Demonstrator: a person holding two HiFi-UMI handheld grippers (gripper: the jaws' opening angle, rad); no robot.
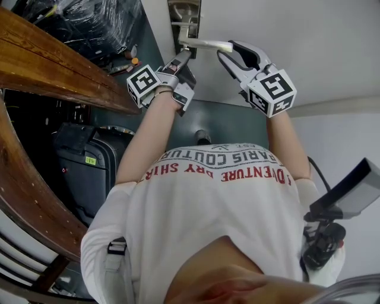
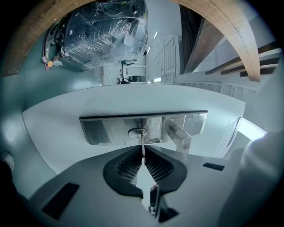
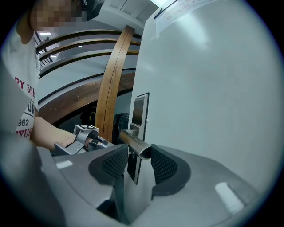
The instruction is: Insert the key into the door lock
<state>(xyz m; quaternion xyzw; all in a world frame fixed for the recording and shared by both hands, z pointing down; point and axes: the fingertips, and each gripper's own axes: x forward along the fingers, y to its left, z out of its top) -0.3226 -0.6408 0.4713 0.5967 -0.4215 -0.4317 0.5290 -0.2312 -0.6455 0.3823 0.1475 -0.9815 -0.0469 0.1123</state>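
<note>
A silver lock plate [image 2: 106, 129] is fixed on the white door [image 2: 66, 111], with the keyhole cylinder [image 2: 138, 132] at its middle and the lever handle [image 2: 179, 136] just to the right. My left gripper [image 2: 143, 156] is shut on a thin metal key [image 2: 142, 148] whose tip is at the keyhole. In the head view the left gripper [image 1: 180, 62] sits just below the lock plate [image 1: 184, 16]. My right gripper [image 3: 134, 160] is open, its pads on either side of the handle [image 3: 133, 141] end. The head view shows the right gripper [image 1: 233, 57] at the handle [image 1: 205, 44] tip.
A curved wooden rail [image 1: 53, 68] runs along the left, with a black suitcase [image 1: 89, 169] below it and plastic-wrapped goods [image 1: 89, 21] behind. A dark device on a mount [image 1: 344, 199] stands at the person's right side.
</note>
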